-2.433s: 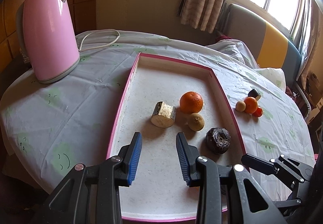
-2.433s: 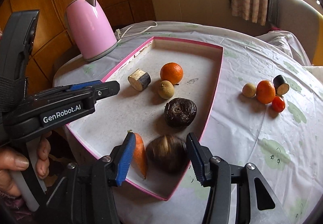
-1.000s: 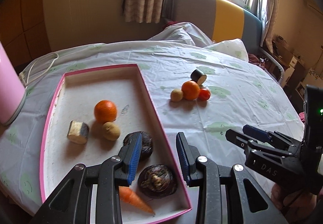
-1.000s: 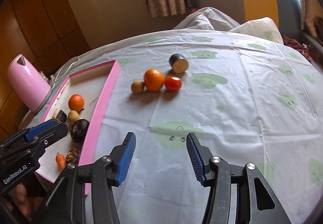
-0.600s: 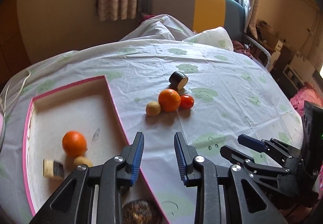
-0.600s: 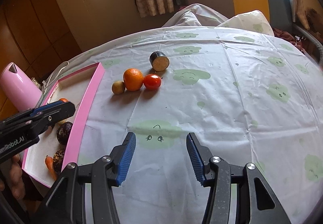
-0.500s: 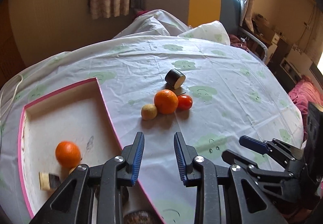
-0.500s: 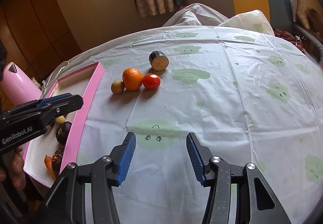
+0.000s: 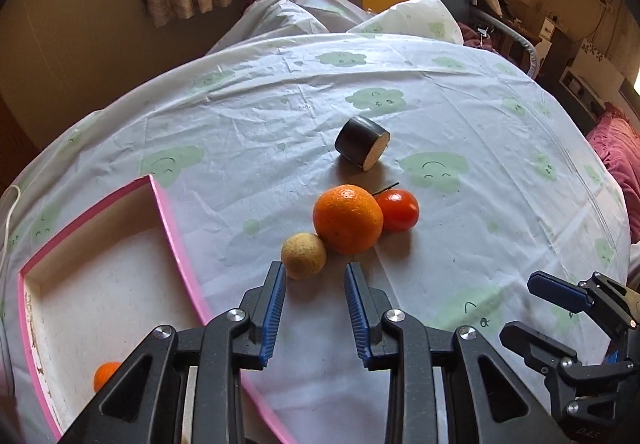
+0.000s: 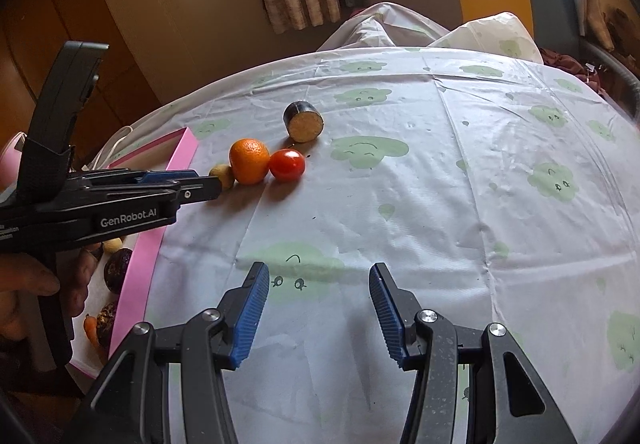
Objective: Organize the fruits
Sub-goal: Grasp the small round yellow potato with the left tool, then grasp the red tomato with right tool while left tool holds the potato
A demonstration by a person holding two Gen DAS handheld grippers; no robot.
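Reaching toward the loose cluster at the middle of the left wrist frame, the left gripper [image 9: 315, 286] is standing with its jaws spread and nothing between them, its left finger just beside the small tan fruit [image 9: 303, 255]. That fruit is touching the orange [image 9: 347, 218], which is touching the red tomato [image 9: 398, 210]; the dark cut piece [image 9: 362, 148] is lying apart, above them on the tablecloth [image 9: 480, 131].

Hanging at the bottom of its own frame, the right gripper [image 10: 314, 304] is also spread and empty, well short of the cluster.

Sorting is looking partly done: the pink tray [image 10: 140, 260] at the left edge is already holding several dark and tan pieces plus a small carrot [image 10: 90, 328] (an orange one [image 9: 106, 375] is showing at the lower left of the left wrist frame). Four items are lying outside it, so picking them up appears to be what is left, probably beginning with the tan fruit.
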